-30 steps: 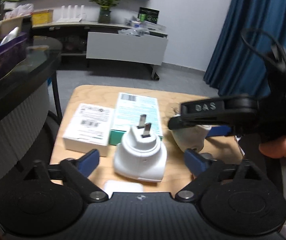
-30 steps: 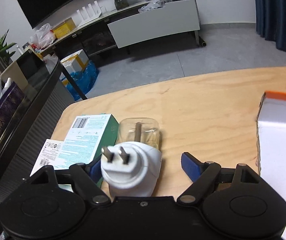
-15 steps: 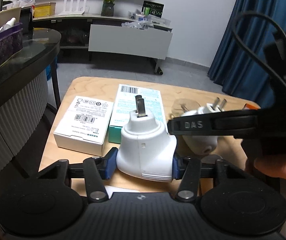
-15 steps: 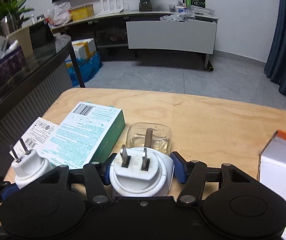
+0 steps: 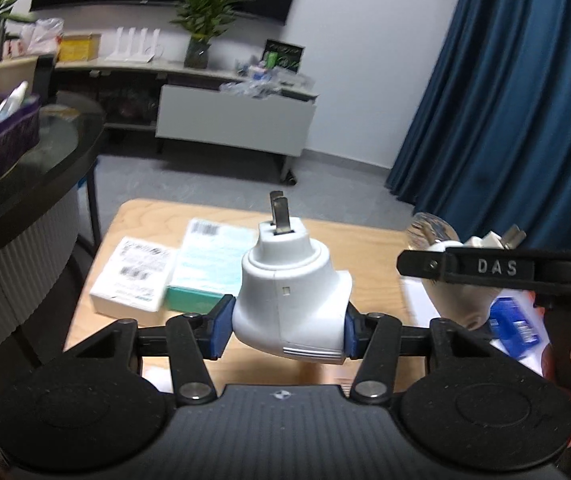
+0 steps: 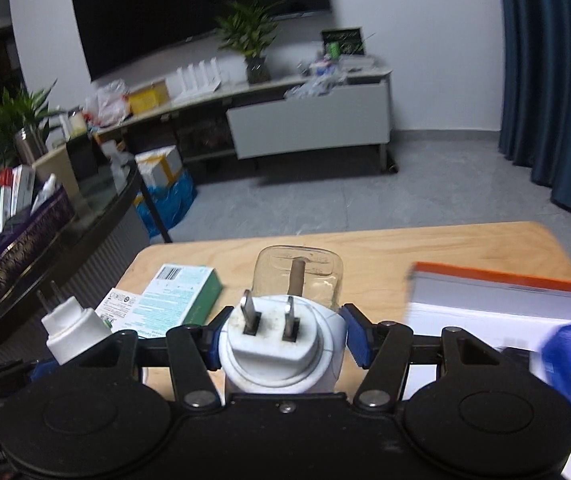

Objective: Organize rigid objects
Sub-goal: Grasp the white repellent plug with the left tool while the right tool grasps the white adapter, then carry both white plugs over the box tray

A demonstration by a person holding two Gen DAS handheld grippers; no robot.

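From the left wrist view, the left gripper [image 5: 287, 322] is clamped on a white plug adapter [image 5: 291, 304], blue pads pressing both flanks, prongs pointing up and away along the fingers. It hangs above the wooden table [image 5: 369, 248], with the white box [image 5: 131, 278] and teal box [image 5: 209, 266] lying below and to its left. The right gripper [image 5: 497, 270] crosses at the right edge, and how it grips there is hard to judge through the blur.

The right wrist view settles that: the right gripper [image 6: 283, 340] is closed on a second adapter [image 6: 281, 346], prongs facing forward, a clear plastic cap [image 6: 299, 276] just beyond it. Only here does the white tray with an orange edge [image 6: 501, 304] appear, to the right, nearer this hand.
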